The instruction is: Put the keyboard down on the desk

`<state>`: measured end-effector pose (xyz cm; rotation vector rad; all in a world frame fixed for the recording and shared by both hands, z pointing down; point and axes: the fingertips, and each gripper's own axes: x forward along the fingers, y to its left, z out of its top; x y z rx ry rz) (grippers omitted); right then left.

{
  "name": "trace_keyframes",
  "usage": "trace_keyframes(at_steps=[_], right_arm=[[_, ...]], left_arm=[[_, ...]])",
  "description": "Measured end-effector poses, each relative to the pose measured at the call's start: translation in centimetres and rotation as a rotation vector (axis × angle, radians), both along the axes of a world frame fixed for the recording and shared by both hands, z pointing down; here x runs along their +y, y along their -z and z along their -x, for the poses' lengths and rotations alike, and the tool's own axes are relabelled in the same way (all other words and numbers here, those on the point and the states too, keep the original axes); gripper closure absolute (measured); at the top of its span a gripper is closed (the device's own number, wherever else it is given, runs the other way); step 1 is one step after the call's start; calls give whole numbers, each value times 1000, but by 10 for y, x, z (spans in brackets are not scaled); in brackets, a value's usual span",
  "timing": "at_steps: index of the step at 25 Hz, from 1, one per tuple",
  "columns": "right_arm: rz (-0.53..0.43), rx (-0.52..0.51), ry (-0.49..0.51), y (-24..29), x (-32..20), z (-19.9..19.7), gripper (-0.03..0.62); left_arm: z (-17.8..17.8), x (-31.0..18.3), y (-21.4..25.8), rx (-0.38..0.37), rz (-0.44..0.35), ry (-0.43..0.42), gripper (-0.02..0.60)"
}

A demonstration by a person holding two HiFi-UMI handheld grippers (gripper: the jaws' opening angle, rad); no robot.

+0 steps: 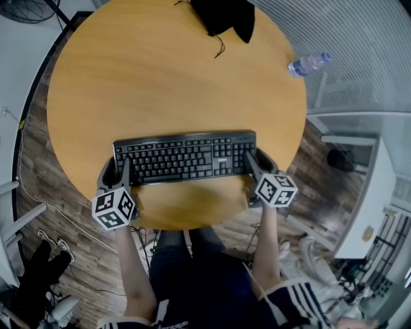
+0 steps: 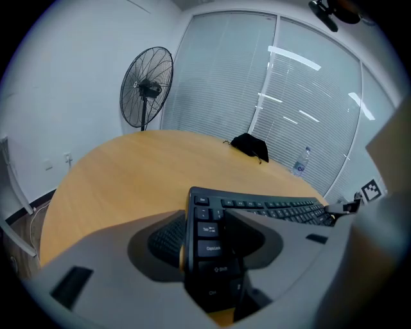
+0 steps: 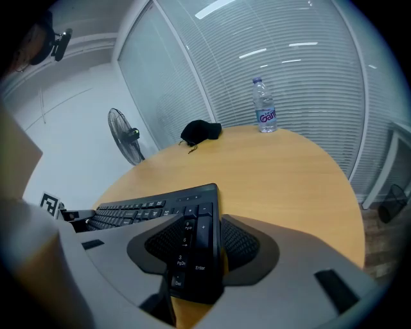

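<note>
Keyboard (image 1: 185, 156): black, full-size, a flat slab of white-lettered keys with a number pad at its right end, its long side running across the person's front.
Position: over the near part of the round wooden table (image 1: 160, 77), just inside the near rim; whether it rests on the wood or hangs just above cannot be told.
Left gripper (image 1: 119, 172): jaws pinching the keyboard's left end, by the Caps Lock key.
Right gripper (image 1: 252, 166): jaws clamped on the right end, by the number pad's Enter key.
Edges: the table rim curves close beneath both grippers.
Open room: bare wood runs from the keyboard to the far side.
Far rim: a black cloth (image 1: 225, 16) and a water bottle (image 1: 308, 63), both well apart from the keyboard.
Beyond: a standing fan (image 2: 146, 88) by the white wall.
</note>
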<state>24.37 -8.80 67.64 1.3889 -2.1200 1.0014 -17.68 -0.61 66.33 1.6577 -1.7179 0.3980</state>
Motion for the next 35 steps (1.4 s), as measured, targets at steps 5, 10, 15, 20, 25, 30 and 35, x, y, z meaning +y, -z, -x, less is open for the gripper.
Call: trace_keyframes(at_steps=[5,10,15,20,25,30,35], right_arm=[[-30,12,25,6,-1,0,421],[-22,33,24,7,2,-2,421],[-50,39,5,13,2,-8,421],[-101,52,-2,30,-3,-7,507],[-161,65,13,52,-10,-2,588],[-232,92,21,84,-15,4,591],[-339,85,40,145,-24,23,591]], left_arm=[[4,-2,7,-28,7,-22,403],[7,0,8,-29,18,-28,403],[1,-1,10,-18,16,-56,405],[2,-7,24,-17,-10,-57,445],[8,-16,49,-63,-61,-42,539],[10,-26,82,-108,-134,-34,580],[1,-45,137,-120,-255,-53,580]])
